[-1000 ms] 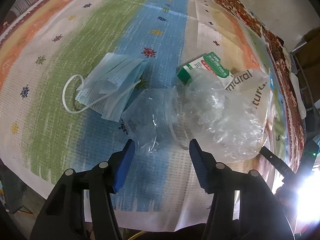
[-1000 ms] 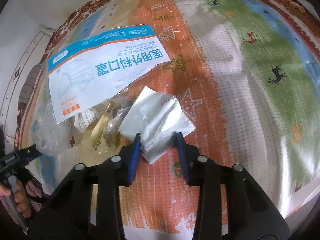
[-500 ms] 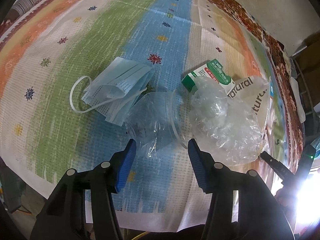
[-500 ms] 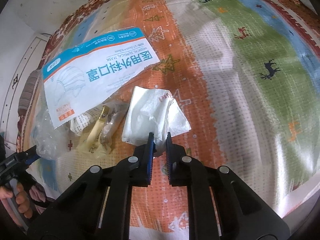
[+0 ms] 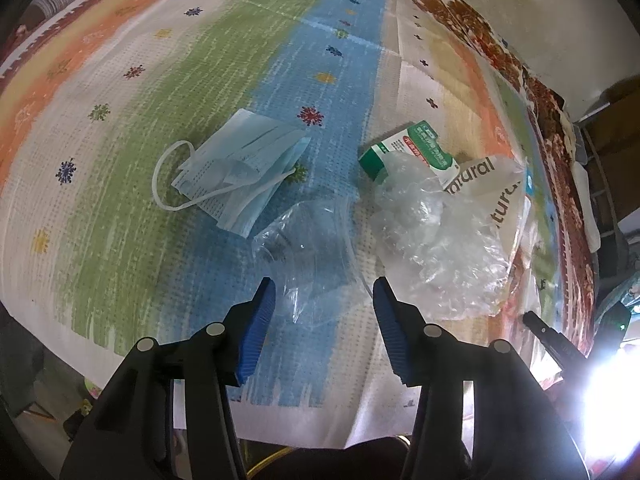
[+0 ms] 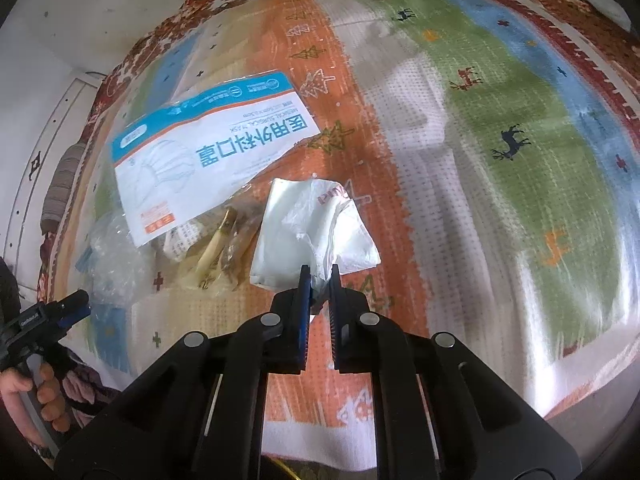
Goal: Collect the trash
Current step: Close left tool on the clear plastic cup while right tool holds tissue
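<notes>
My right gripper has its jaws pinched nearly together on the near corner of a crumpled white plastic bag, which lies on the orange stripe of the patterned cloth covering the bench. Just left of the bag sit some brownish wrappers, partly under a blue-and-white surgical mask packet; what exactly they are I can't quite make out.

My left gripper hangs with its jaws spread wide and holding nothing, either side of a clear plastic cup lying on its side on the blue stripe. Far left of the cup is a blue face mask; to the right, a crinkled clear bag covers part of a green-and-white carton. A pale wall rises beyond the bench's far edge.
</notes>
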The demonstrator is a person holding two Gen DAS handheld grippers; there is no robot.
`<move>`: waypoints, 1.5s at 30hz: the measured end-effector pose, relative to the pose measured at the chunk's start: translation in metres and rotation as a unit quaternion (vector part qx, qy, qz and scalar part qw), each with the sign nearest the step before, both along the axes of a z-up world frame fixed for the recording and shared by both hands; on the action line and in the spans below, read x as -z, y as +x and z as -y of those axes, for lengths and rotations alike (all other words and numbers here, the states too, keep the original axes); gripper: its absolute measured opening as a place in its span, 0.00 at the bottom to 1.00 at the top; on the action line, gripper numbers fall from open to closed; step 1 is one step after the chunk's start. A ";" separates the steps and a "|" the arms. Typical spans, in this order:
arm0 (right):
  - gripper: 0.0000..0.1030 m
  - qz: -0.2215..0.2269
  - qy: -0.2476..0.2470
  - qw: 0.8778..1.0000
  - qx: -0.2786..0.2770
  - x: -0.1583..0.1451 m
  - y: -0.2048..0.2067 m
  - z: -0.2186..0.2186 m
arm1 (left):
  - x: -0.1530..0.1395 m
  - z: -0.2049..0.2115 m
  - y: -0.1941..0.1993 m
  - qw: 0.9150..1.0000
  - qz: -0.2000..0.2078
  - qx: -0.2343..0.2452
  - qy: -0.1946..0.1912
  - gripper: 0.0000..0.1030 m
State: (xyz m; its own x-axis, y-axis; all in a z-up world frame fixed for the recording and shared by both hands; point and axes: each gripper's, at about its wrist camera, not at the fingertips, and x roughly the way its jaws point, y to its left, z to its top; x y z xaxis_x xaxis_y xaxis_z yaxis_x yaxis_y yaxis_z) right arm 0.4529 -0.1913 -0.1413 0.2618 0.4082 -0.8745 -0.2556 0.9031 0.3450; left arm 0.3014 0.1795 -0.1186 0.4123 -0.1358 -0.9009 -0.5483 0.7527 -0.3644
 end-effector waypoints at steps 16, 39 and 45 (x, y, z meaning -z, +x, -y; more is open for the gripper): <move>0.07 0.026 0.001 0.999 -0.030 -0.045 -0.037 0.004 | -0.008 0.009 -0.021 1.000 -0.009 0.001 -0.021 0.05; 0.07 0.054 -0.022 0.994 -0.088 -0.069 -0.071 -0.015 | -0.023 0.024 0.011 1.000 0.009 0.017 0.023 0.33; 0.07 0.056 -0.034 0.993 -0.103 -0.065 -0.072 -0.022 | -0.012 0.029 0.025 0.998 -0.007 0.032 0.046 0.31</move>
